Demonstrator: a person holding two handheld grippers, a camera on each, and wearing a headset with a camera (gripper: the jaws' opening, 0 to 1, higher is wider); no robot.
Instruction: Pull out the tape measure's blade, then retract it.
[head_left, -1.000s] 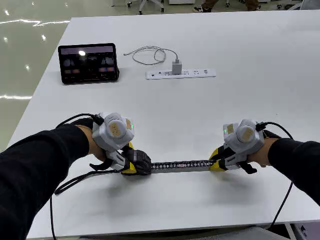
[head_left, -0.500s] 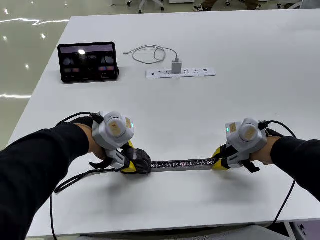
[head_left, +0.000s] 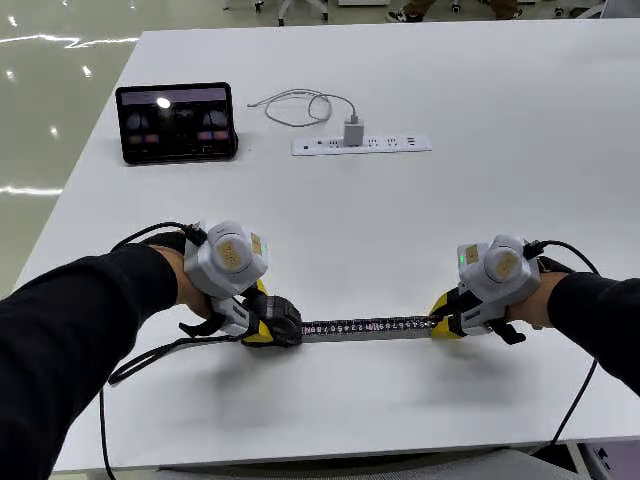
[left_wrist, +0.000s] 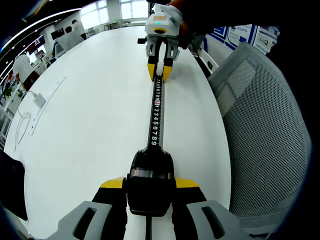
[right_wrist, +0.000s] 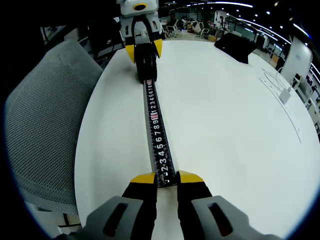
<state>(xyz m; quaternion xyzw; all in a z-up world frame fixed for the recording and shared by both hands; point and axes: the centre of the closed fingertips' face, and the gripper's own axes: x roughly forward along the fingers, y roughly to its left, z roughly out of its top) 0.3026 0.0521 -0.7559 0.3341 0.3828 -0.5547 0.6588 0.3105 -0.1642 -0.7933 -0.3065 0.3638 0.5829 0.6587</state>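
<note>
the tape measure's blade (head_left: 365, 326) lies drawn out flat on the white table (head_left: 420, 220). its long axis runs left to right across the lower part of the head view, roughly in line with the near table edge. the black case (head_left: 281, 322) is at the left end and the blade's tip is at the right end.

your left gripper (head_left: 260, 316) is clamped on the case, with a yellow-tipped jaw on either side of it. in the left gripper view the case sits low in the centre and the blade runs straight up the frame to the other gripper. your right gripper (head_left: 441, 325) pinches the tip end of the blade, its jaws drawn in narrow on it. in the right gripper view the numbered blade runs from bottom centre up to the case near the top.

your forearms in black sleeves (head_left: 80, 320) come in from the lower corners of the head view. both hands are low at the table, and the grippers face each other along the blade.

the near table edge runs just below the blade in the head view, and a mesh chair back (left_wrist: 265, 125) sits past that edge. bare table opens above the blade, up to a power strip (head_left: 362, 146) with a charger (head_left: 354, 133) and a looped cable (head_left: 295, 108). a tablet (head_left: 177, 123) stands in the upper left, well apart from the tape.
</note>
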